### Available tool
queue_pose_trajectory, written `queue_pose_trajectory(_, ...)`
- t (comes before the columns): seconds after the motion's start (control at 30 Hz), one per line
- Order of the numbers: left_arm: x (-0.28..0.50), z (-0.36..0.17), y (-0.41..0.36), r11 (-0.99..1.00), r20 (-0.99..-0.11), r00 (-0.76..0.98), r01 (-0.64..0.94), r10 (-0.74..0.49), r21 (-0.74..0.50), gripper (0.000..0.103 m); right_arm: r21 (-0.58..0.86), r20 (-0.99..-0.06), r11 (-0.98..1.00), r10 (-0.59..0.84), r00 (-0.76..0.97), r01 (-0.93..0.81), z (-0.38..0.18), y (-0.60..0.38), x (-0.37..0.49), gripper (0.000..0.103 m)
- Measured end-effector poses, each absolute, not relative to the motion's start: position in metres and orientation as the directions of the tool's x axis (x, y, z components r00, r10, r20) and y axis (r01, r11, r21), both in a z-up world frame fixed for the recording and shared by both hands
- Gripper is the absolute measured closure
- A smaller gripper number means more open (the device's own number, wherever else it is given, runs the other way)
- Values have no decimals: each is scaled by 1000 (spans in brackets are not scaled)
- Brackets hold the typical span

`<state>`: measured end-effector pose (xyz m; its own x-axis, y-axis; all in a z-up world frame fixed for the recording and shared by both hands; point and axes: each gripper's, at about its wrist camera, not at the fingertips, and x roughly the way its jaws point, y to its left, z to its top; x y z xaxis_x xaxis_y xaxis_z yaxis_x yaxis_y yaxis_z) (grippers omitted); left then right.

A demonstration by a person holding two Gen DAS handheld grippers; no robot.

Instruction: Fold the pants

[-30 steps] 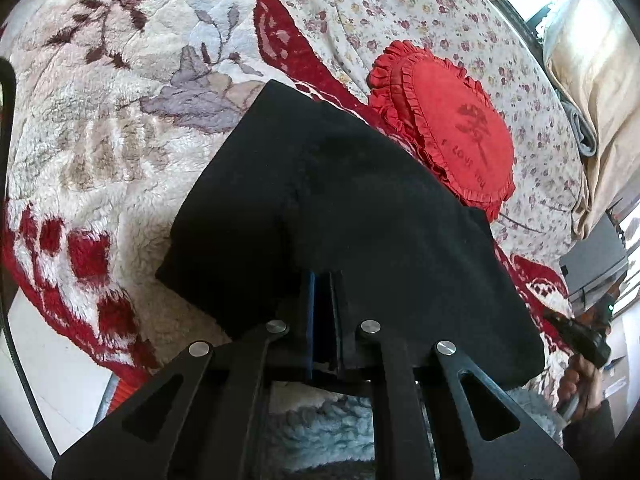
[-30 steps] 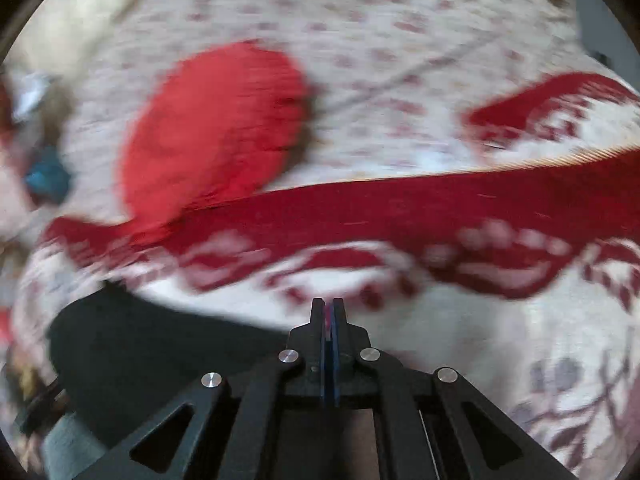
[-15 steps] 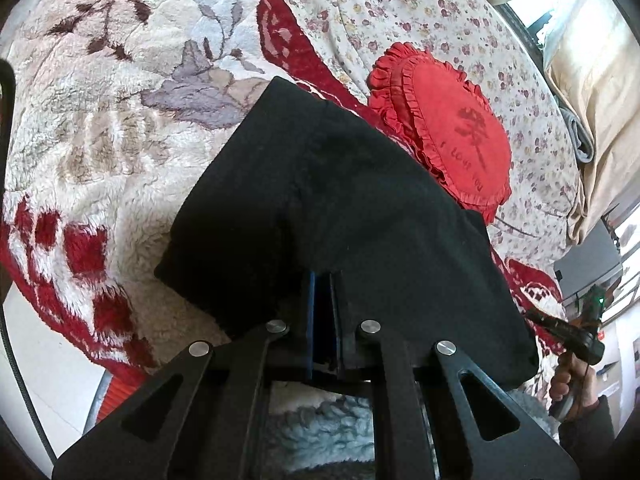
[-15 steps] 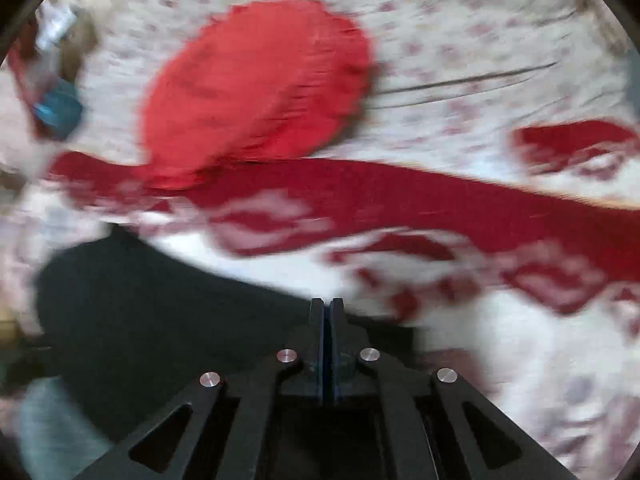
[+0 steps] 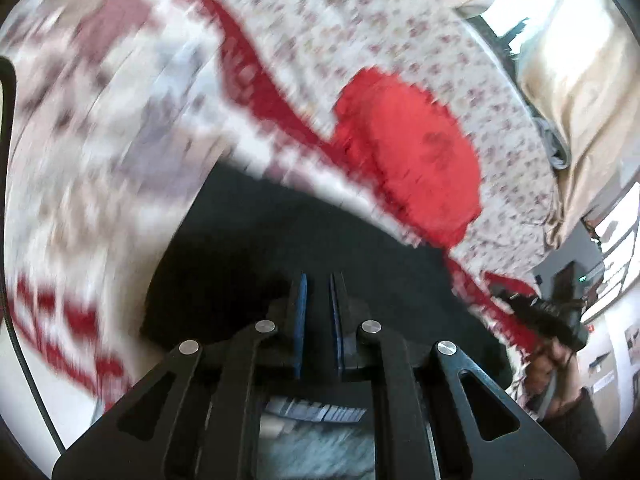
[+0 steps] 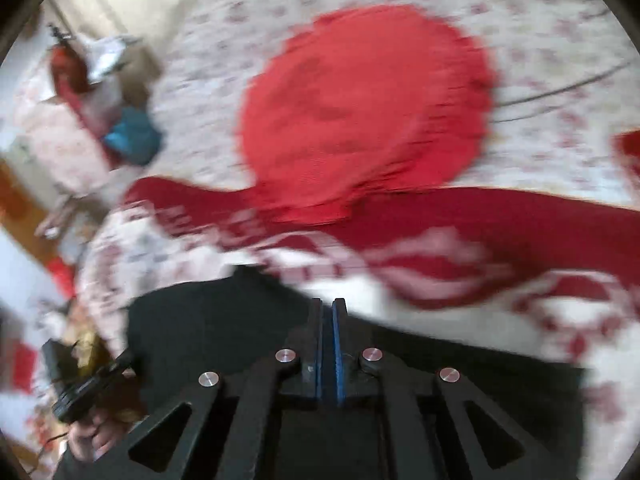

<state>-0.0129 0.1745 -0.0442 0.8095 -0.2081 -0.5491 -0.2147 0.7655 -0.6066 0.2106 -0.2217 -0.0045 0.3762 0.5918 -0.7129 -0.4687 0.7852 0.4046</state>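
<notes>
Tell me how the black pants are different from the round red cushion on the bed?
The pants are plain black; the cushion is bright red with a dark mark on it. The pants look flat with straight edges; the cushion is round. The pants lie on the fluffy red-and-white blanket near the claws; the cushion sits farther off on the flowery sheet. Both are soft cloth things on the bed.

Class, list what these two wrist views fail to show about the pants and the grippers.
- Left wrist view: pants near edge hidden behind the left gripper.
- Right wrist view: what the right gripper pinches is hidden between its pads.
- Both views: motion blur hides the pants' folds.
</notes>
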Motion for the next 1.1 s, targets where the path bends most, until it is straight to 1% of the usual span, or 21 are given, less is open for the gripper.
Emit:
queue_pose_trajectory(0.07,11,-34,183,771,-567,799,-229,-200,-594,94,453,-704,755,629,330,-474,-15,-190,214,100)
queue_pose_trajectory(0.1,27,-36,191,757,-593,784,-274,-181,-594,94,458,-706,752,632,319,-474,-18,-182,204,100)
queue_pose_trajectory(0.17,43,-49,205,719,-647,749,-370,-143,-588,95,469,-710,738,642,289,-485,-29,-148,206,100)
queue_pose_trajectory(0.23,55,-79,220,653,-709,687,-465,-161,-598,97,508,-701,698,676,227,-505,-41,-126,209,100)
queue_pose_trajectory(0.27,53,-84,224,629,-690,702,-460,-174,-626,97,524,-718,678,677,161,-515,-55,-112,217,100)
queue_pose_trajectory(0.3,50,-87,227,614,-672,718,-451,-182,-648,97,491,-759,700,636,140,-519,-67,-105,225,100)
queue_pose_trajectory(0.33,49,-87,227,612,-667,723,-447,-183,-653,97,400,-807,757,558,193,-516,-77,-104,233,101)
queue_pose_trajectory(0.37,48,-87,227,618,-664,725,-441,-181,-651,97,411,-791,761,572,219,-503,-81,-112,241,103)
queue_pose_trajectory(0.43,46,-87,226,633,-657,732,-425,-181,-648,97,492,-736,773,615,283,-400,-80,-136,257,103)
queue_pose_trajectory(0.47,45,-88,228,626,-649,737,-420,-188,-657,97,443,-753,832,547,366,-334,-77,-148,261,103)
queue_pose_trajectory(0.5,45,-89,231,616,-643,741,-418,-195,-668,97,429,-752,853,520,405,-298,-76,-157,263,102)
queue_pose_trajectory(0.57,42,-89,229,617,-642,743,-419,-190,-667,97,520,-712,810,587,386,-273,-78,-172,263,101)
queue_pose_trajectory(0.67,44,-88,223,644,-649,743,-417,-164,-641,97,535,-635,759,651,416,-372,-54,-172,238,101)
queue_pose_trajectory(0.73,45,-89,221,642,-647,746,-419,-159,-642,97,582,-591,667,740,322,-465,-42,-160,221,101)
queue_pose_trajectory(0.77,45,-89,222,641,-647,746,-421,-158,-642,97,603,-597,604,775,206,-522,-42,-151,210,100)
queue_pose_trajectory(0.8,45,-89,221,643,-648,745,-421,-156,-639,97,605,-639,571,764,90,-555,-47,-143,202,99)
queue_pose_trajectory(0.83,45,-89,221,649,-650,744,-421,-153,-634,97,565,-732,584,681,-27,-583,-60,-135,194,99)
queue_pose_trajectory(0.9,46,-88,220,661,-655,741,-420,-146,-622,97,517,-809,619,579,-101,-591,-79,-147,192,99)
queue_pose_trajectory(0.93,46,-88,219,661,-657,740,-421,-145,-621,97,518,-810,643,581,-80,-564,-82,-167,196,103)
queue_pose_trajectory(1.0,46,-88,219,662,-659,738,-424,-143,-618,97,570,-764,692,645,23,-444,-75,-234,209,103)
queue_pose_trajectory(1.1,48,-87,218,676,-663,737,-421,-134,-605,97,613,-728,751,657,193,-245,-70,-331,223,103)
